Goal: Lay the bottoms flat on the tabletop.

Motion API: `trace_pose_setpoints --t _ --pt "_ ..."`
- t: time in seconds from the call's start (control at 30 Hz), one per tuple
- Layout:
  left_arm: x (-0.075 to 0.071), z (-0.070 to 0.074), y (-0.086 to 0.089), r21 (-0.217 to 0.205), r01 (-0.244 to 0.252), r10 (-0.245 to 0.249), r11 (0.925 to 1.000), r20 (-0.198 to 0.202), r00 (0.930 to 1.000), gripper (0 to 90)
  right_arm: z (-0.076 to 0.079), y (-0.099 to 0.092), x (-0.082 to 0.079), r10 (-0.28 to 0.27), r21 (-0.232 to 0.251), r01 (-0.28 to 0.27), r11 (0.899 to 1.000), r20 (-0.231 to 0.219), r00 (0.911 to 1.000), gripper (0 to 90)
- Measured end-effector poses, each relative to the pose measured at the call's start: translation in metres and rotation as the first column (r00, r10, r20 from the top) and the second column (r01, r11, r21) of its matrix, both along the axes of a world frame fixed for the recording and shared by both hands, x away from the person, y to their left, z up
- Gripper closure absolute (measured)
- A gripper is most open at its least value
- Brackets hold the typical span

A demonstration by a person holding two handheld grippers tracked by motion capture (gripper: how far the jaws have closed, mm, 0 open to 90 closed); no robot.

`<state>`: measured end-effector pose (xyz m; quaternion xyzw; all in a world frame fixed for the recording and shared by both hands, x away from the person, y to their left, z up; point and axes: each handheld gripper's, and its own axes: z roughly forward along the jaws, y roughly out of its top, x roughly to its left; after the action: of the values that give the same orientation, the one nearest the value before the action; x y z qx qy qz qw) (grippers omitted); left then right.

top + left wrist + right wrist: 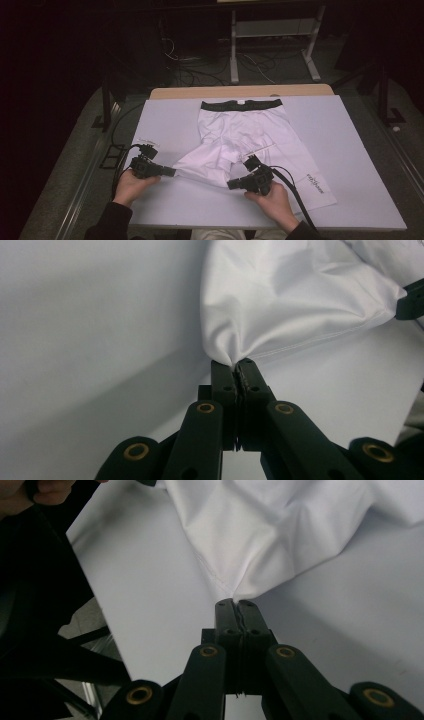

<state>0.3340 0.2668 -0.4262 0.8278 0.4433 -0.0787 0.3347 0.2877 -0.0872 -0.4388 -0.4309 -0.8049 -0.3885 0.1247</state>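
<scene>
My 2 grippers were clamped on the white shorts [240,137], which lay flat on the white board [350,150] with the black waistband [241,104] at the far edge. My left gripper [172,171] pinched 1 corner of the leg hem; my right gripper [231,184] pinched the other corner.

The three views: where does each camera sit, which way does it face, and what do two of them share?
High view: above the person's side, looking forward and down on the table; forearms, both hands, left gripper and right gripper show.
Left gripper view: on the left gripper, along its shut jaws pinching the shorts.
Right gripper view: on the right gripper, along its shut jaws pinching the shorts' hem; a hand at top left.
Shared: both gripper views show white shorts on the table.
</scene>
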Motion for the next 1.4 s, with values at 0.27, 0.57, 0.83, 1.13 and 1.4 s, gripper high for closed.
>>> trace_pose_setpoints --t 0.27,0.57,0.83,1.13,1.4 --pt "-0.003 0.004 0.004 -0.023 0.063 -0.065 0.9977 -0.071 0.9954 88.3 -0.002 0.0 -0.023 0.036 0.045 -0.035 0.998 -0.013 0.9993 88.5" --pt "-0.013 0.005 0.009 0.033 0.13 -0.125 0.991 -0.125 0.9843 88.3 -0.007 0.01 -0.039 0.098 0.037 -0.097 0.995 -0.031 0.9947 88.4" --pt "-0.027 0.005 0.013 0.045 0.155 -0.149 0.9869 -0.123 0.9812 88.3 -0.011 0.021 -0.052 0.157 0.018 -0.156 0.988 -0.049 0.9865 88.4" --pt "-0.04 0.013 0.001 0.056 0.194 -0.187 0.9794 -0.116 0.9756 88.3 -0.013 0.014 -0.057 0.157 0.011 -0.157 0.988 -0.056 0.986 88.4" --pt "-0.041 0.013 -0.01 0.116 0.237 -0.22 0.9645 -0.146 0.9646 88.2 -0.013 0.009 -0.059 0.161 0.02 -0.16 0.987 -0.068 0.9846 88.4"
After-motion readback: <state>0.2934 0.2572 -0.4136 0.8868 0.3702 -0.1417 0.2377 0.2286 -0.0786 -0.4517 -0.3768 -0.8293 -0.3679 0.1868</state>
